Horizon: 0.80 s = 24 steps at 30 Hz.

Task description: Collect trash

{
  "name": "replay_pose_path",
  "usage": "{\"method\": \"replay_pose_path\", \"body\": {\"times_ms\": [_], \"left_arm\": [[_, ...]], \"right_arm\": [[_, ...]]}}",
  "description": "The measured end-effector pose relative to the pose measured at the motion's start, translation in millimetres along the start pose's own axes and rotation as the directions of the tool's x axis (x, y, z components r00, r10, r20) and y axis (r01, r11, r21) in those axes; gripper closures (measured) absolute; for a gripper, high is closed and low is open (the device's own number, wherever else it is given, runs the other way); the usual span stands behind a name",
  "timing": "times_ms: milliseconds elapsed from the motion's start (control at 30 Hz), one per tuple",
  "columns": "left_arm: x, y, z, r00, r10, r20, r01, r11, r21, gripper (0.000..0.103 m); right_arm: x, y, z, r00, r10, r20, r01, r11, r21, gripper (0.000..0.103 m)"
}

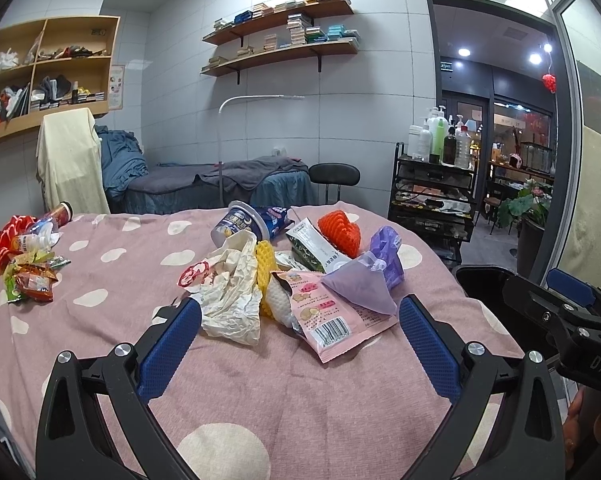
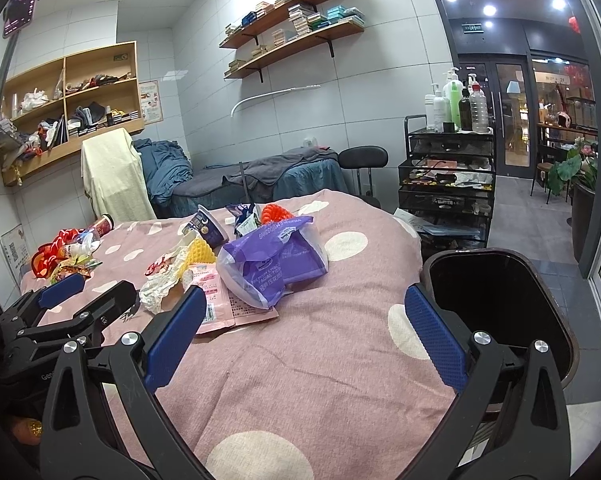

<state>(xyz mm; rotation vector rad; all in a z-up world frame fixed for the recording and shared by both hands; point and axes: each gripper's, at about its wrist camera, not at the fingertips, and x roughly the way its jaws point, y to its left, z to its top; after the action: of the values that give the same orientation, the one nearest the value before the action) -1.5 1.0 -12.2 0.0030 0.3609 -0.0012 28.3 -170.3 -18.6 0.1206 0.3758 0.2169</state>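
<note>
Hovering low over the pink dotted cover [image 1: 300, 400], left gripper [image 1: 300, 316] spread wide with nothing between its blue pads [image 1: 172, 344]. Just ahead, the trash pile: crumpled paper [image 1: 232, 296] touching the left pad's tip, pink wrapper [image 1: 332, 316] with a barcode lying flat between the pads, yellow foam net [image 1: 266, 276] wedged between paper and wrapper. Behind those — purple bag [image 1: 364, 280] leaning on the wrapper, green-and-white packet [image 1: 316, 248], orange foam net [image 1: 340, 232], blue cup [image 1: 240, 224] tipped on its side. Well apart at the far left edge, a second heap: red wrappers [image 1: 0, 244], small snack packets [image 1: 32, 280], a tube can [image 1: 60, 212] lying down.

Seen from the right wrist, right gripper [image 2: 304, 312] likewise parted wide and empty, one pad [image 2: 176, 332] just beside the pink wrapper [image 2: 220, 304], the other near the black bin [image 2: 500, 304]. Bin standing open off the cover's right edge, dark inside, contents impossible to make out. Purple bag [image 2: 272, 264] resting on the wrapper a little beyond the pads; left gripper [image 2: 60, 292] visible low on the left, near the crumpled paper [image 2: 160, 288].

Farther out — a massage bed [image 1: 220, 188] with grey-blue covers, a black stool [image 1: 334, 176], a black cart [image 1: 432, 196] topped with bottles [image 1: 440, 136], wall shelves [image 1: 280, 40] stacked with small boxes, a wooden cubby [image 1: 48, 68] on the left wall.
</note>
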Motion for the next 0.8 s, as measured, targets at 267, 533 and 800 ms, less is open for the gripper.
{"method": "replay_pose_path", "body": {"times_ms": [267,533,800], "left_arm": [[2,0,2,1.0,-0.001,-0.011,0.001,1.0,0.001,0.005],[7,5,0,0.999,0.005,-0.043,-0.005,1.0,-0.01,0.005],[25,27,-3,0.989,0.008,-0.146,-0.014,0.999,-0.038,0.005]], "right_arm": [[1,0,0,1.0,0.0,-0.012,0.0,1.0,-0.004,0.005],[11,4,0,0.999,0.007,-0.048,-0.008,1.0,-0.022,0.005],[40,17,3,0.988,0.034,-0.152,-0.048,0.995,-0.088,0.005]]}}
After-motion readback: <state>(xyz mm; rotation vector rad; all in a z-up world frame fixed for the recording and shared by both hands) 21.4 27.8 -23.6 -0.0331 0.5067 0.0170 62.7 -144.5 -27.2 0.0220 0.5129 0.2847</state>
